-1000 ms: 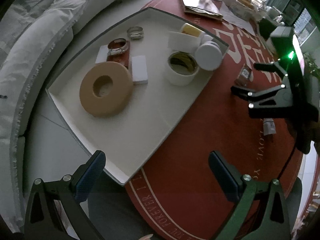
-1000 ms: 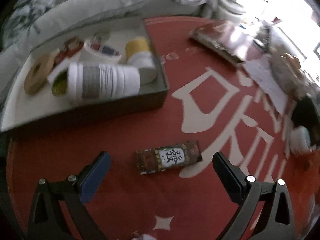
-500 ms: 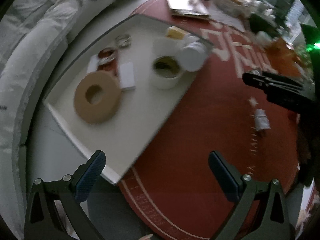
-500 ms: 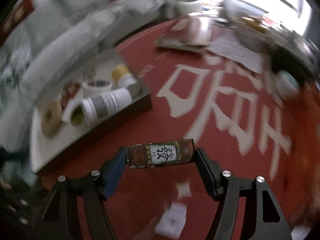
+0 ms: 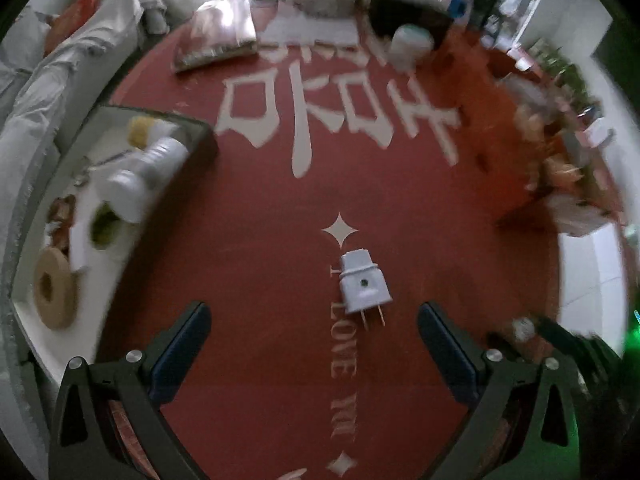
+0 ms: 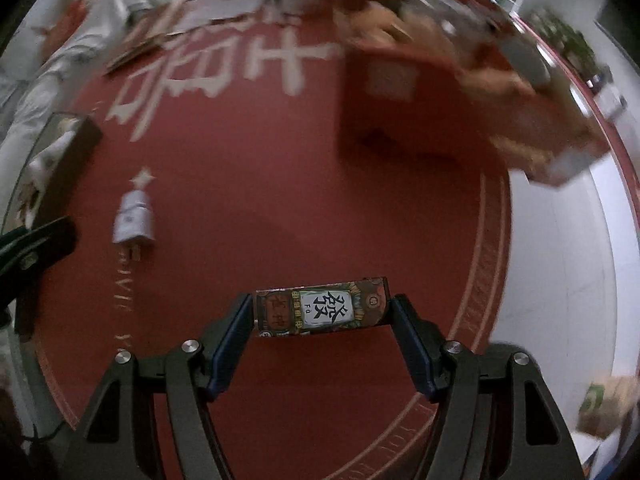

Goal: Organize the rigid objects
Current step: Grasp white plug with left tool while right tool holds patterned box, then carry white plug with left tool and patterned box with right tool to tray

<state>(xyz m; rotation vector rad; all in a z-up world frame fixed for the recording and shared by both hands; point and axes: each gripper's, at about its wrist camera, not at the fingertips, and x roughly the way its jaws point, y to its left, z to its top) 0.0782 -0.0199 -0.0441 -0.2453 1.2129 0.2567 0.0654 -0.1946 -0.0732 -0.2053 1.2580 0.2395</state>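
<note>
My right gripper (image 6: 322, 314) is shut on a small dark patterned box (image 6: 320, 312) with a white label, held by its two ends above the red table mat. My left gripper (image 5: 314, 328) is open and empty, low over the mat. A white plug adapter (image 5: 363, 286) lies on the mat just ahead of it, prongs toward me; it also shows in the right wrist view (image 6: 134, 222). The white tray (image 5: 24, 308) at the left holds a tan tape roll (image 5: 54, 290), a white bottle (image 5: 148, 168) lying down and other small items.
A brown package (image 5: 218, 38), papers and a white jar (image 5: 412, 46) stand at the far side of the round table. A red box (image 6: 404, 104) and clutter sit at the right. The other gripper's dark tip (image 6: 36, 246) shows at the left edge.
My right gripper closed on the patterned box, lifted it and swung right. My left gripper swung right from over the tray to face the plug adapter.
</note>
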